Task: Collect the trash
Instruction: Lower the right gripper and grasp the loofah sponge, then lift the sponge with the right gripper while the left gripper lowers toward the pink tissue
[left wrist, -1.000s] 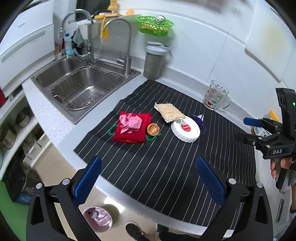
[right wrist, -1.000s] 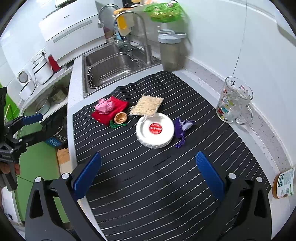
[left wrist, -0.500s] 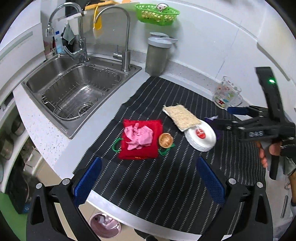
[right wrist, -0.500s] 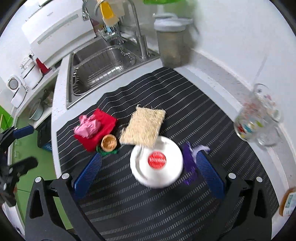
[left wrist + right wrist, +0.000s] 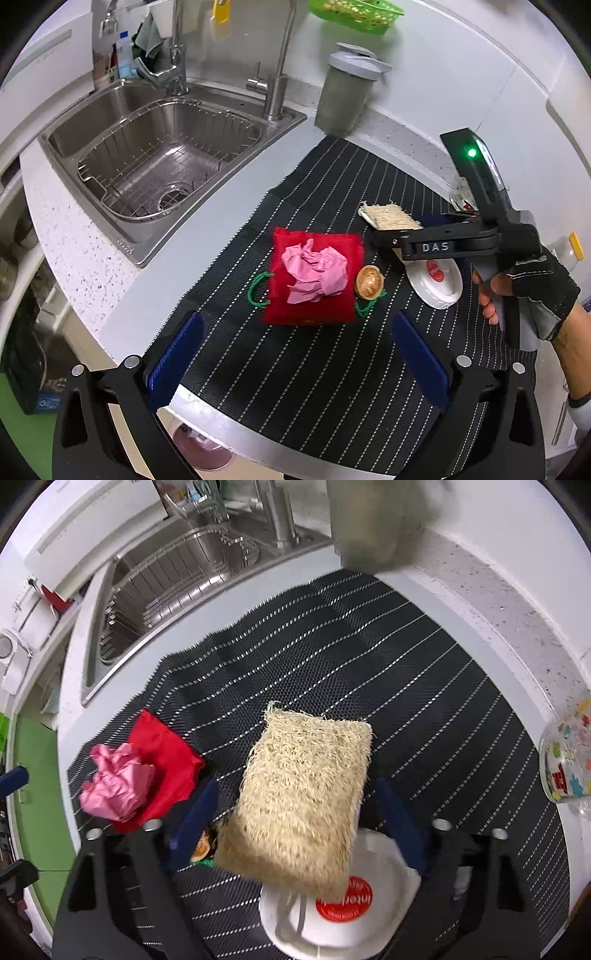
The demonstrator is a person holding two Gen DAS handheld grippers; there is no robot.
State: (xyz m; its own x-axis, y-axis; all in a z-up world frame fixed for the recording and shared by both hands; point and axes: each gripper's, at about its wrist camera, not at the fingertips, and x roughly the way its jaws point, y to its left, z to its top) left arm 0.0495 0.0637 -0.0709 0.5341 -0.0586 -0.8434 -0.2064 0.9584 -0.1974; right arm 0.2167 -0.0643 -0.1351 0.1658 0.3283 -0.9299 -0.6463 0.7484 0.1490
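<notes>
A speckled pale worktop (image 5: pixel 74 243) carries a stainless steel sink (image 5: pixel 155 155) with a wire basket at its left end and, across its middle, a black woven mat (image 5: pixel 295 369) with thin white stripes, whose near edge reaches the worktop's front edge. By the wall past the mat's far edge stands a grey plastic lidded container (image 5: pixel 347 99), blurred and cut off at the top in the right wrist view. On the mat's left part lies a flat red cloth pouch (image 5: pixel 314 306) with green cord loops; a crumpled pink paper (image 5: pixel 316 271) sits on top of it, and a small round brown nutshell-like piece (image 5: pixel 368 283) lies just beside its right edge. A coarse, fibrous beige loofah pad (image 5: pixel 303 797), rectangular with frayed edges, lies near the mat's middle, its near end overlapping a round white plastic lid (image 5: pixel 332 915) with a red label; the lid's bottom is cut off in the right wrist view. The right gripper (image 5: pixel 295 812), with its blue pads spread wide, straddles the loofah pad without touching it. The left gripper (image 5: pixel 295 354) hovers near the mat's front edge, also spread wide and empty. A patterned glass mug (image 5: pixel 569 760) stands off the mat's right edge, partly cut off.
</notes>
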